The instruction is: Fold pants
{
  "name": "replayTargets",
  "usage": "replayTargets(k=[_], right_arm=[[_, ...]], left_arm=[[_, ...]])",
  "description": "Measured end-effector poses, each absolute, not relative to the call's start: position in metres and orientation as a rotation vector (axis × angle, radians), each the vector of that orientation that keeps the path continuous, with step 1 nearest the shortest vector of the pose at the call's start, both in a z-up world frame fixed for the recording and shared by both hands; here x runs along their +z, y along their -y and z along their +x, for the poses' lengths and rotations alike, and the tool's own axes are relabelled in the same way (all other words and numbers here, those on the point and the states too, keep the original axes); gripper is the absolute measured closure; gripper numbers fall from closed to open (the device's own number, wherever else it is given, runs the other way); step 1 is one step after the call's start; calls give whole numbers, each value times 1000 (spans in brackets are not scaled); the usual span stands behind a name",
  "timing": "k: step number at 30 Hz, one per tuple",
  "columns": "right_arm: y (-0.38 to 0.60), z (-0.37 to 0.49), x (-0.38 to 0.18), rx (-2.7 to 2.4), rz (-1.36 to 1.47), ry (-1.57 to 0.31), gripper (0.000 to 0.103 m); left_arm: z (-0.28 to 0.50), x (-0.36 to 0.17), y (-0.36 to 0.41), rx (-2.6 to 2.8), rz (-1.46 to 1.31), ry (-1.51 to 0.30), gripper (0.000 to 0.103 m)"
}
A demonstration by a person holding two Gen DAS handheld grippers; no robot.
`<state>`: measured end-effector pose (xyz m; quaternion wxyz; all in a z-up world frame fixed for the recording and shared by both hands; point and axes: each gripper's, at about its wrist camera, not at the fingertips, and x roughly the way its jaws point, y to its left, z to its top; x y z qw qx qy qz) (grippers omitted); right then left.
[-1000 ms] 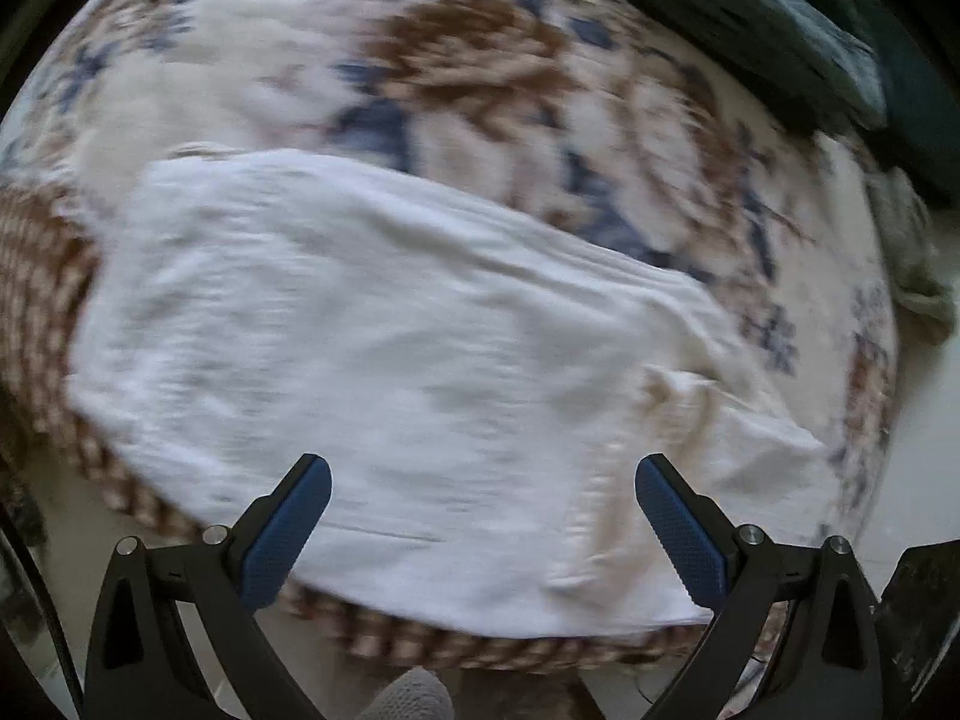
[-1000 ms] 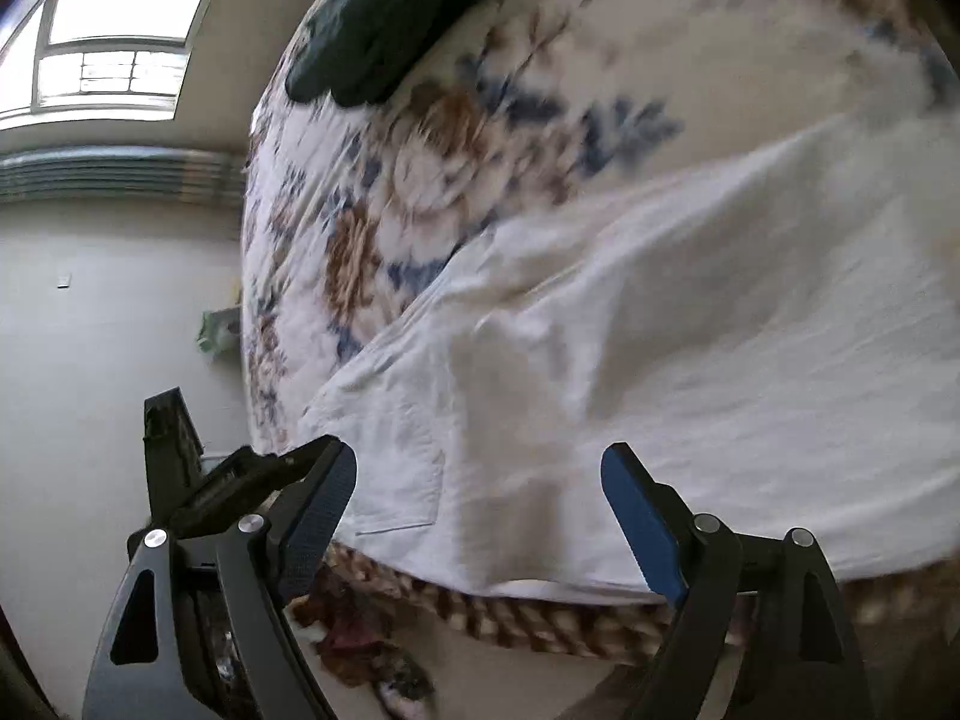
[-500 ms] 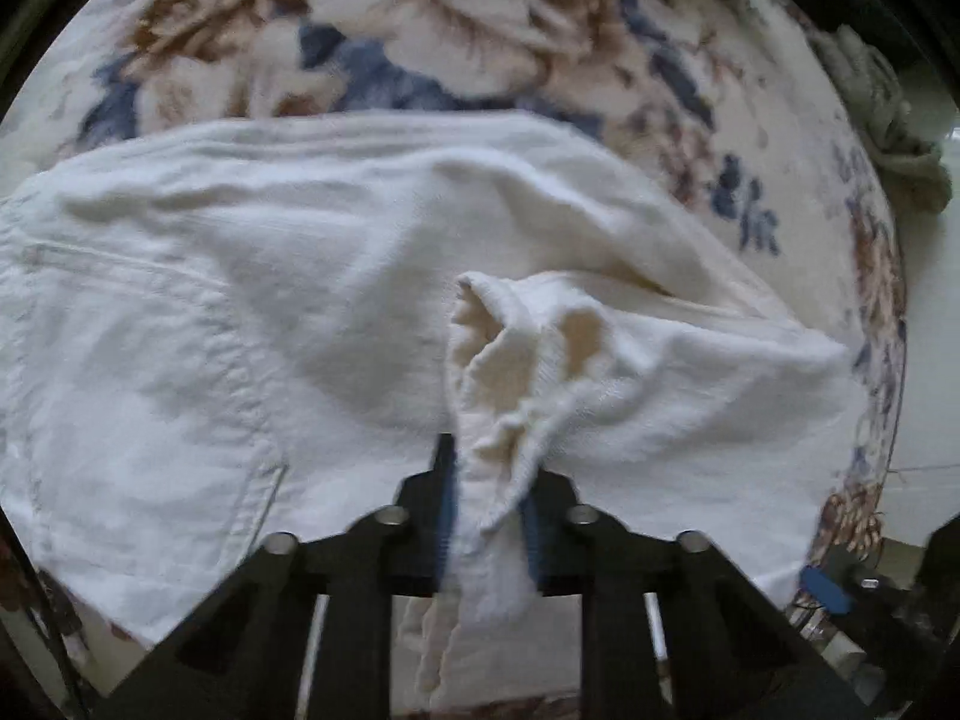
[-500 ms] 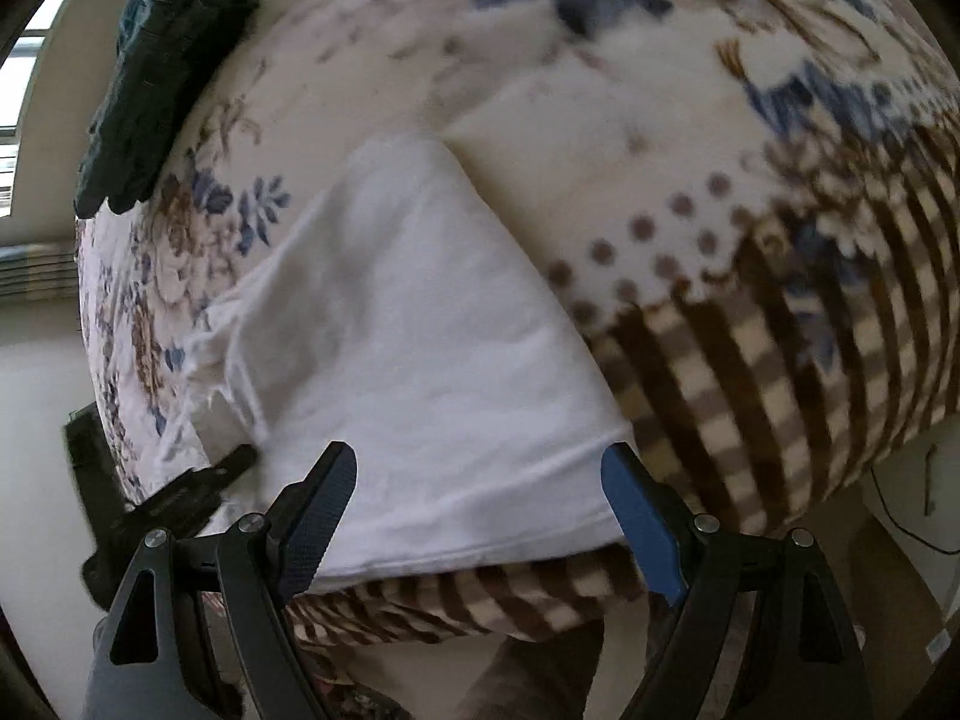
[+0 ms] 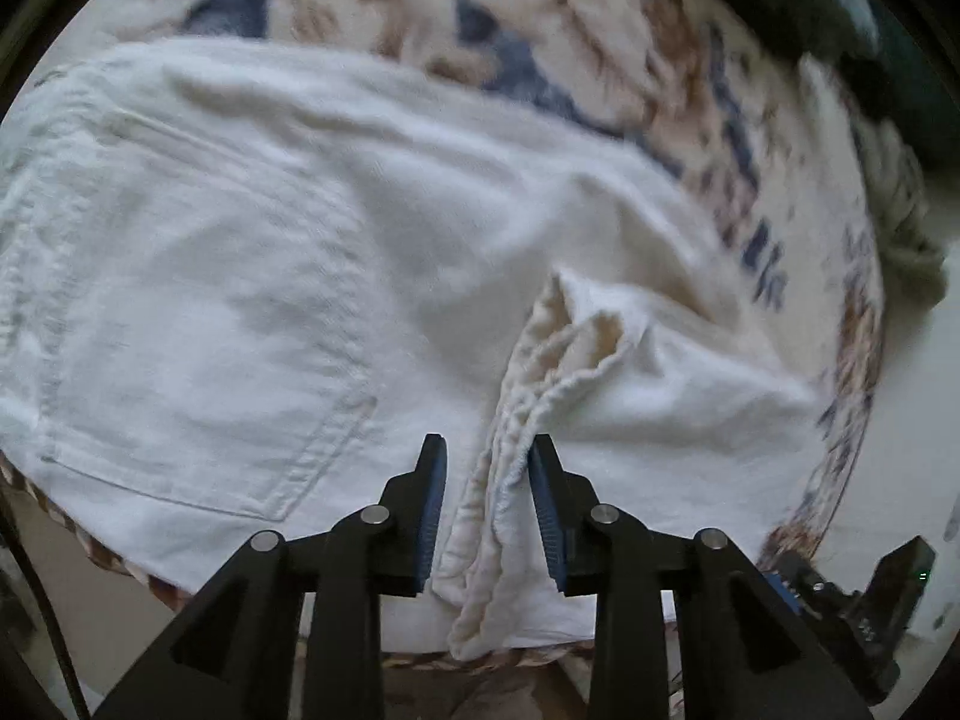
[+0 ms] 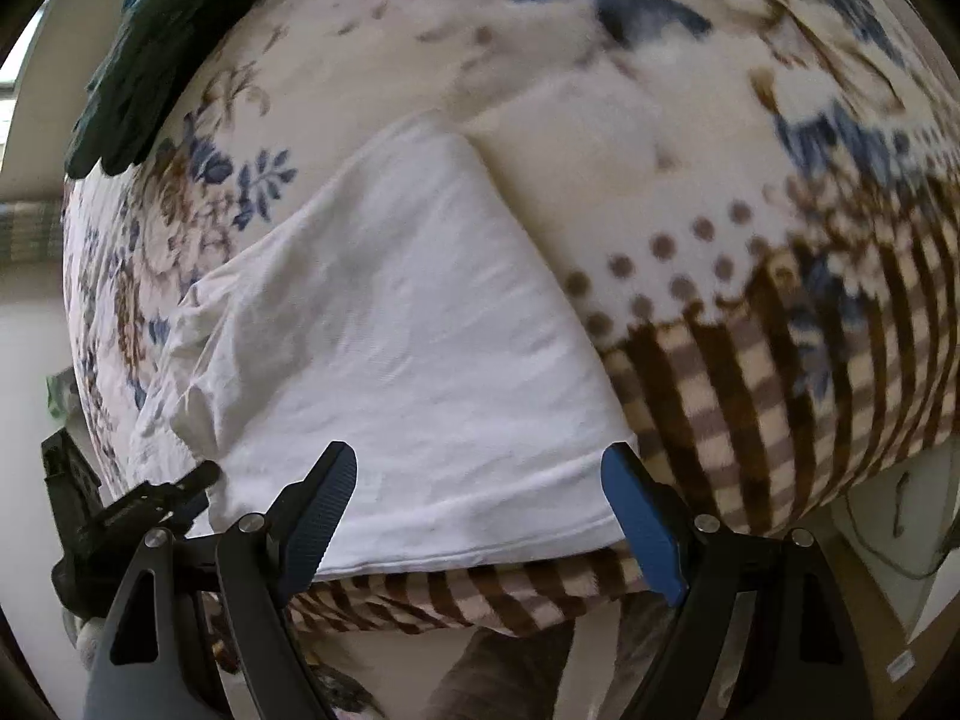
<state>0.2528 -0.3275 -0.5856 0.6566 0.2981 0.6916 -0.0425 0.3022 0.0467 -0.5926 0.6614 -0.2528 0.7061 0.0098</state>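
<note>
**Fold under way, far from finished**

The white cotton pants (image 5: pixel 252 276) lie spread on the bed's floral fleece blanket (image 6: pixel 750 192), near its front edge. My left gripper (image 5: pixel 487 501) has narrow jaws around a bunched hem, though I cannot tell whether they grip or merely flank it. My right gripper (image 6: pixel 480 510) hovers wide and empty over the other end. I judge one end is gathered; no neat fold is done yet.
</note>
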Motion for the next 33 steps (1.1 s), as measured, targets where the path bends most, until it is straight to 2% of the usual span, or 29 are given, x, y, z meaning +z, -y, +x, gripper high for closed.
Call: replayTargets(k=[4,8,12,16,18,21,22,23,25,30,33], right_arm=[[315,270,-579,-58,652,-1562,17],[300,283,-581,-40,633,-1563,17],[291,290,-585,-39,638,-1572,17],[280,294,-584,-19,616,-1585,17],[271,294,-582,2,578,-1595,17],[254,291,-580,35,559,-1617,17],[246,290,-580,43,546,-1624,17],[239,289,-580,44,520,-1628,17],[215,289,-578,5,355,-1622,17],[153,298,-578,-88,18,-1606,17],[112,302,-579,-125,-237,-1549,17]], left_arm=[[320,-574,-50,-13,-618,-1480,66],[349,-603,-43,9,-528,-1492,63],[361,-617,-52,56,-507,-1511,63],[347,-593,-75,83,-582,-1463,65],[331,-578,-85,116,-602,-1448,55],[294,-560,-102,221,-541,-1419,51],[281,-556,-110,237,-549,-1415,45],[273,-556,-113,255,-563,-1408,33],[244,-554,-133,327,-634,-1336,20],[201,-568,-197,519,-777,-1212,15],[178,-596,-232,584,-1028,-1140,15]])
